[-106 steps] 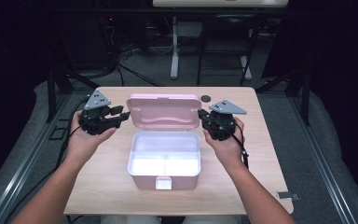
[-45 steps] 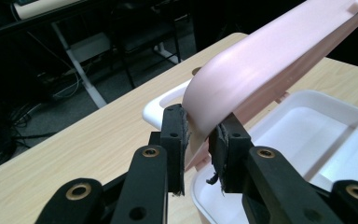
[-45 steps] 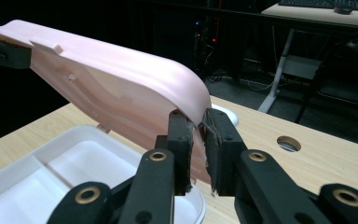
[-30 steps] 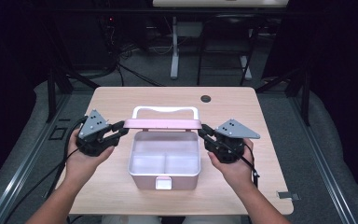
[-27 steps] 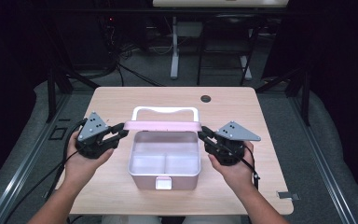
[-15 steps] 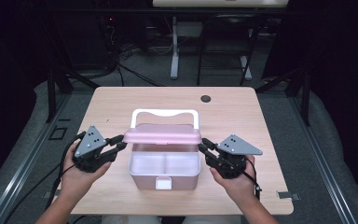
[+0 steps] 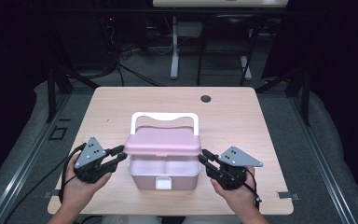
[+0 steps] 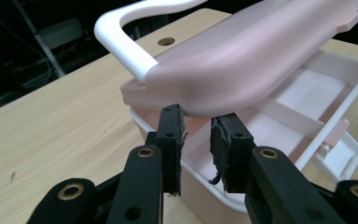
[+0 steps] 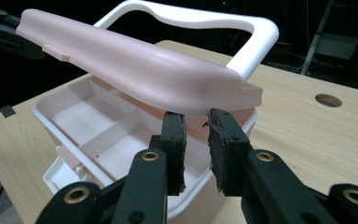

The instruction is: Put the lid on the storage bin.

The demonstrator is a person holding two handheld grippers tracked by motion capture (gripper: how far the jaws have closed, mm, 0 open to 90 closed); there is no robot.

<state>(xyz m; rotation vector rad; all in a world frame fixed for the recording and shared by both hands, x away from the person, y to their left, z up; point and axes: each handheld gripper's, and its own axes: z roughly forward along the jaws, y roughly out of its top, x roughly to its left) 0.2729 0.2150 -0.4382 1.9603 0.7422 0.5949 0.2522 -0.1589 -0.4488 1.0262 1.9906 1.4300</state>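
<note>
High view first, and going from left to right: the person's left hand (image 7: pixel 77 191) sits at the near left of the wooden table (image 7: pixel 121 107), holding the left gripper (image 7: pixel 119 154), whose tips reach in to the left end of the pink lid (image 7: pixel 163 141). From the left gripper view, its two black jaws stand a little apart with a narrow gap between them, their tips tucked just beneath the lid's rounded edge; I cannot tell whether they pinch anything. In the middle stands the pink box (image 7: pixel 164 173), open, with white compartments inside and a white latch (image 7: pixel 163 184) on its near face. The lid hangs partway over it, tilted, the white handle (image 7: pixel 164 117) rising behind. Farther right, the right gripper (image 7: pixel 204 157) meets the lid's right end in the same manner: jaws slightly parted, tips under the rim. The right hand (image 7: pixel 237 196) rests at the near right. A dark round hole (image 7: pixel 206 98) marks the far side of the table.
</note>
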